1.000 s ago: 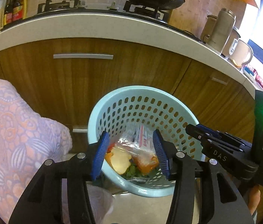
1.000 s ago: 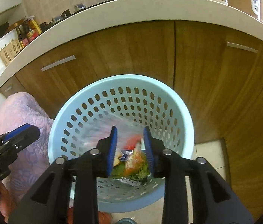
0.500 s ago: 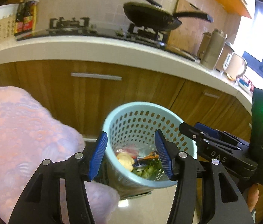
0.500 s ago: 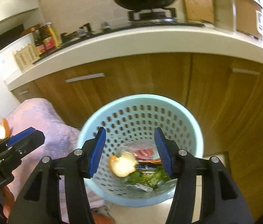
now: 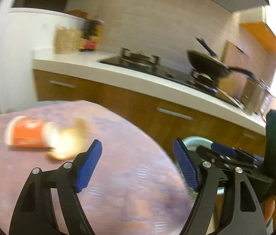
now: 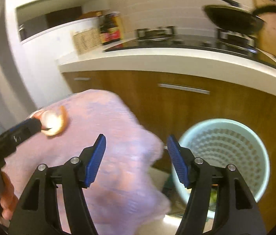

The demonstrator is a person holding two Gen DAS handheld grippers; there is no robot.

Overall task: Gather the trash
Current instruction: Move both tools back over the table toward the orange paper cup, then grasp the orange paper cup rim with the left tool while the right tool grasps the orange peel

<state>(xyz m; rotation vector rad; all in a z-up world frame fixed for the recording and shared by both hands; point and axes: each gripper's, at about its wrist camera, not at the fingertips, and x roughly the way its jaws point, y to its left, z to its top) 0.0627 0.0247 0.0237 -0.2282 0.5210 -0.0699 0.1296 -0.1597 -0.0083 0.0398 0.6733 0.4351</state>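
Observation:
An orange cup lies on its side on the pink patterned tablecloth, with a pale orange peel right beside it. My left gripper hovers over the cloth just right of the peel, its jaws opening with nothing between them. The right gripper is over the cloth's edge, jaws also opening and empty. The light blue perforated basket stands on the floor to its right; its contents are mostly hidden. In the right wrist view the peel lies at the tip of the left gripper.
Wooden cabinets under a white counter run behind the table and basket. On the counter are a hob with a black pan, sauce bottles and a wicker basket. The right gripper shows beside the left.
Both grippers have swung up and left, away from the basket and over the cloth-covered table. Their jaws have widened. The trash they hovered over stayed in the basket.

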